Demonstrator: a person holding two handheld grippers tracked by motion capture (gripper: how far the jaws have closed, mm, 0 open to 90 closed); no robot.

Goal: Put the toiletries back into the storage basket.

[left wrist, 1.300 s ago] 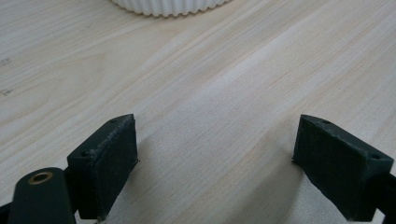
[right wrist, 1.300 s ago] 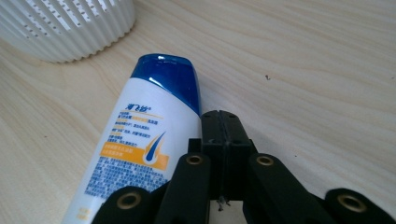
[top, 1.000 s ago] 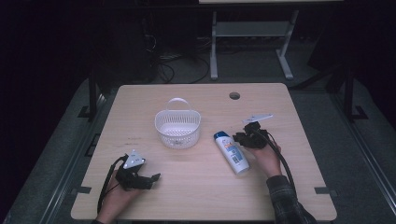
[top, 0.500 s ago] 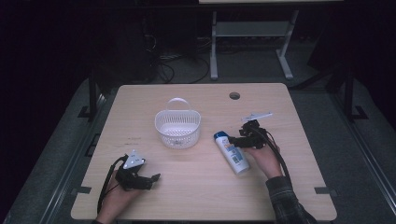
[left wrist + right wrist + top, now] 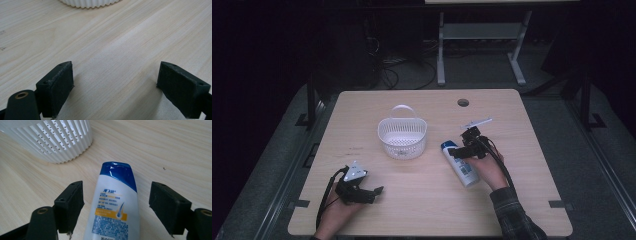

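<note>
High view, near to far. Near edge of table (image 5: 512, 110): left gripper (image 5: 373, 191) rests low on the wood w/ jaws spread wide, nothing between them (left gripper view: bare tabletop in the gap, basket base at top edge). Mid-table, right side: right gripper (image 5: 454, 151) poised over the cap end of the shampoo bottle (image 5: 460, 164), which lies flat on its side, blue cap toward the basket. Right gripper view: jaws spread, one either side of the bottle (image 5: 115, 205), neither pad touching it as far as can be told; no grip made. Beyond: white slatted basket (image 5: 402, 137) upright, handle at far side, apparently empty, just beside the bottle but apart.

Progress (judged): early stage. Approach to bottle looks complete; closing on it, lifting and, presumably, placing in the basket are left. Left gripper idle.
</note>
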